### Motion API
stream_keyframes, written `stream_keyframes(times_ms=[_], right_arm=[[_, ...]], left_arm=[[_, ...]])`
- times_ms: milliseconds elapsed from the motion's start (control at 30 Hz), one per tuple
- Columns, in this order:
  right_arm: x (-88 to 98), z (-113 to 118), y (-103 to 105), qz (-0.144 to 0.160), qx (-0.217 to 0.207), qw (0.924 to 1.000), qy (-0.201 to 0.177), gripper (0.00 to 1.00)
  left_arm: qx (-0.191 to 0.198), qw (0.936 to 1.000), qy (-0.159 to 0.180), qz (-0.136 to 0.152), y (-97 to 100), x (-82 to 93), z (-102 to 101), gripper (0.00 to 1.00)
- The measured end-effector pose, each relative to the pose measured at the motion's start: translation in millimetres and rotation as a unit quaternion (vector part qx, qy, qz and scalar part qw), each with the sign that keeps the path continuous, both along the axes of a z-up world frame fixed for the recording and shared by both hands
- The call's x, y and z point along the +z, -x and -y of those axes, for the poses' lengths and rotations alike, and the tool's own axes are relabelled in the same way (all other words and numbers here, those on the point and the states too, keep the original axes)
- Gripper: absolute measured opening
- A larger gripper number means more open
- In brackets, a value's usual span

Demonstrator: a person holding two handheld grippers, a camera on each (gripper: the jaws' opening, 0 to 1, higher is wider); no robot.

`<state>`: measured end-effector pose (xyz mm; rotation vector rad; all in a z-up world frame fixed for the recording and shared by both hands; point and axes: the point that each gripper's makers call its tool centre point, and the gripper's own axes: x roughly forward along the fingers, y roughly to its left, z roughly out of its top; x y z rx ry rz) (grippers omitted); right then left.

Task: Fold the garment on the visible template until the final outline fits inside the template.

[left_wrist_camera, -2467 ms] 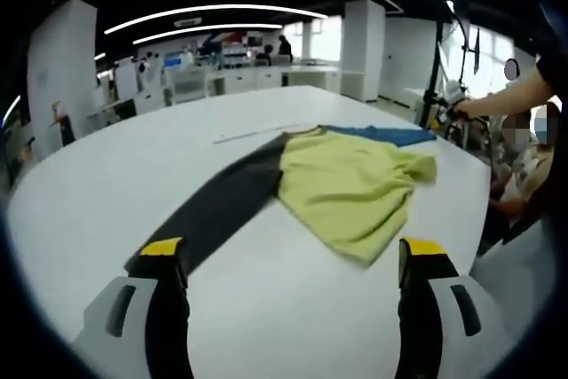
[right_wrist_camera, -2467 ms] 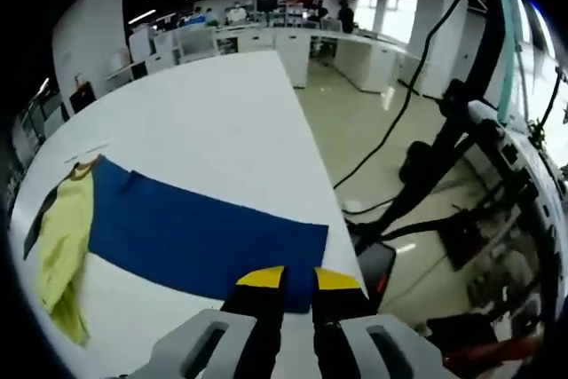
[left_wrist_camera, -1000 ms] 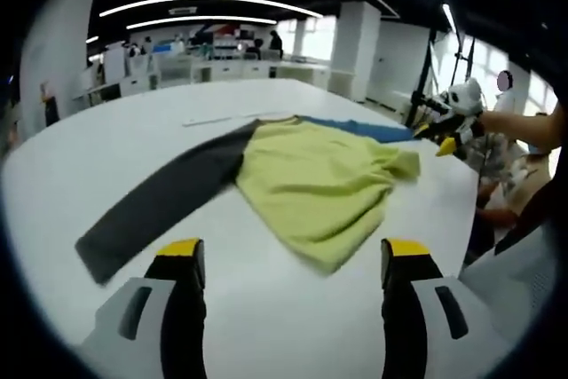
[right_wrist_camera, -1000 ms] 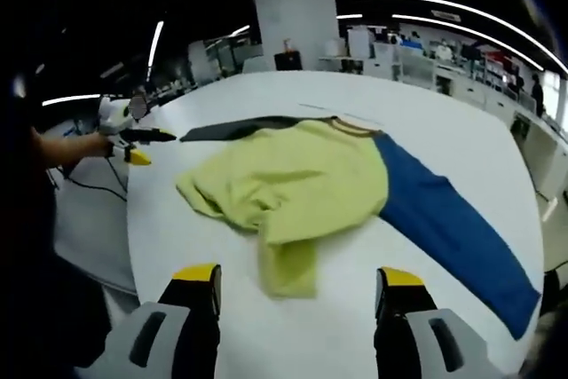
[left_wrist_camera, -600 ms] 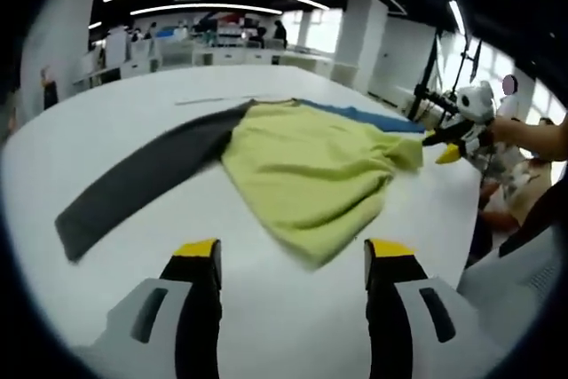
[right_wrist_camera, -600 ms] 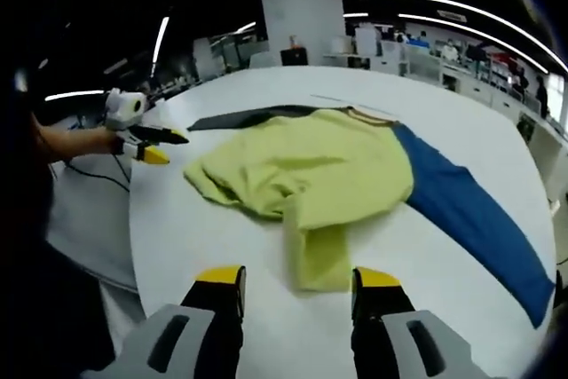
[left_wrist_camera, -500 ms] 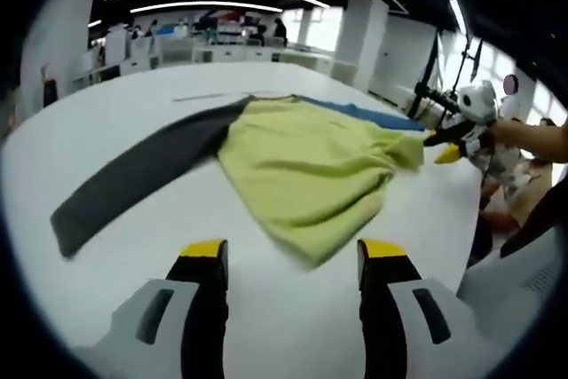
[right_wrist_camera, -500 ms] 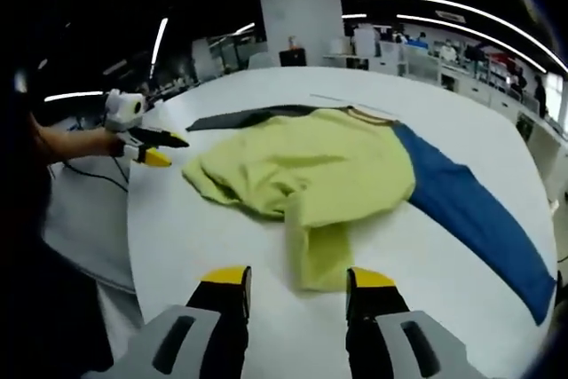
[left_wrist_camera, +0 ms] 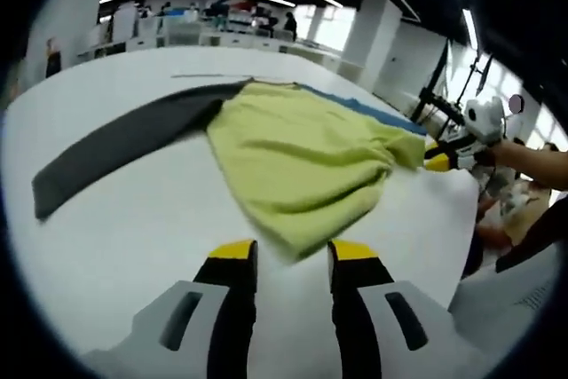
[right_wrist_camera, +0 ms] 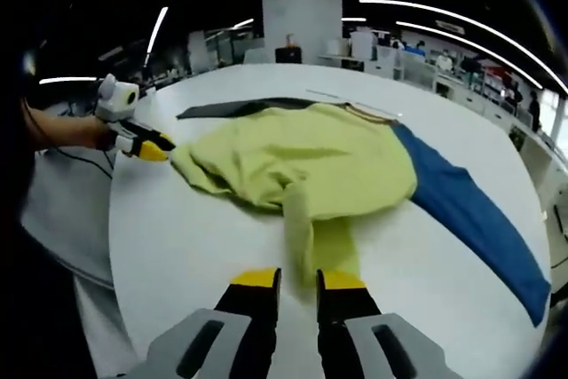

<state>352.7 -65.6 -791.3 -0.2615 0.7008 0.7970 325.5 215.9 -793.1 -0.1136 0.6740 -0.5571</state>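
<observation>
White and round-edged, your surface (right_wrist_camera: pixel 177 246) carries the garment (right_wrist_camera: pixel 302 166) near its middle, yellow body rumpled and partly doubled over, grey sleeve (left_wrist_camera: pixel 115 144) and blue sleeve (right_wrist_camera: pixel 470 219) both lying out full length. By my reading the folding is barely begun; no template outline is clear to me. Your left claw (left_wrist_camera: pixel 288 255) is narrowed around the hem, not visibly clamped; your right claw (right_wrist_camera: pixel 297 280) looks nearly closed at a yellow flap, though I cannot tell whether it grips.

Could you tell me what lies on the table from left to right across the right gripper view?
The left gripper at the garment's edge → the yellow-green body of the garment → the blue sleeve, running out toward the right.
</observation>
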Motion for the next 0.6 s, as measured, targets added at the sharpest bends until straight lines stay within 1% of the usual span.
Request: stream_keyframes(times_ms=[100,133,167,233,267,367,500,600], right_arm=[[-0.1,-6,3,-0.001,-0.003,1.0000,-0.002,0.07],[0.5,-7,3,0.001,-0.005,1.0000,-0.002,0.06],[1.0,-7,3,0.002,-0.009,0.9999,-0.004,0.05],[1.9,-8,3,0.002,-0.013,0.9999,-0.007,0.02],[2.2,-9,4,0.001,-0.014,0.9999,-0.010,0.00],[3.0,-11,5,-0.001,-0.018,0.9997,-0.014,0.00],[6.8,-15,7,-0.016,-0.021,0.9992,-0.030,0.00],[16.3,-18,11,-0.020,-0.016,0.9988,-0.042,0.00]], left_arm=[[-0.005,1.0000,0.006,0.000,0.0,0.4,7,0.22],[-0.005,0.9999,0.010,-0.001,0.0,0.9,8,0.19],[0.000,0.9998,0.019,0.004,-2.1,2.8,9,0.16],[0.008,0.9995,0.029,0.004,-3.9,3.4,9,0.12],[0.011,0.9994,0.031,0.004,-4.7,3.1,9,0.10],[0.017,0.9993,0.033,0.008,-6.6,3.7,8,0.03],[0.021,0.9986,0.047,0.010,-7.1,9.2,5,0.01],[0.024,0.9979,0.057,0.018,-7.6,19.8,3,0.01]])
